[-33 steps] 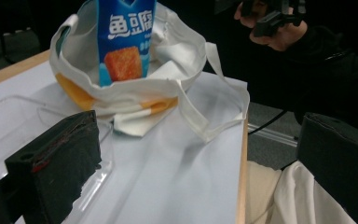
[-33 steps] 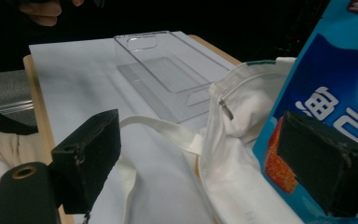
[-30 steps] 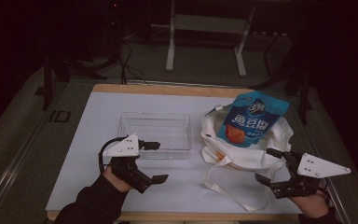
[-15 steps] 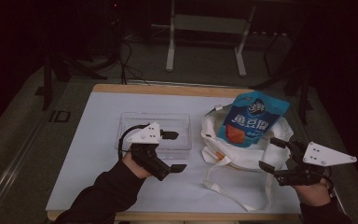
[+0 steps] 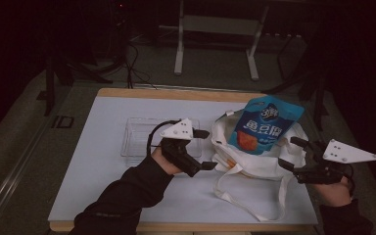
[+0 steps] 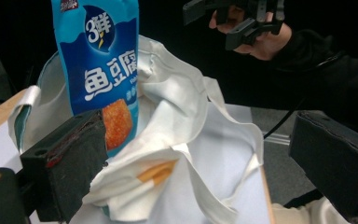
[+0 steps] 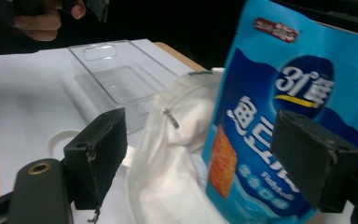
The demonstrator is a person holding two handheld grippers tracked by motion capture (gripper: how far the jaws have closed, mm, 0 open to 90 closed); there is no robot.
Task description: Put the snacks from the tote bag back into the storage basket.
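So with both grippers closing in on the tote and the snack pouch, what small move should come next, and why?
Probably the left gripper should ease forward and close on the white tote bag at its near rim. Its jaws are open and empty, with the rim lying between them in the left gripper view. The right gripper is open facing the blue snack pouch, which stands in the bag.

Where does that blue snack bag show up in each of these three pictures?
High view: blue snack bag right of centre, standing in the white tote bag.
Left gripper view: upper left, above the left jaw.
Right gripper view: right half.
Shared landmark: the white tote bag around it.
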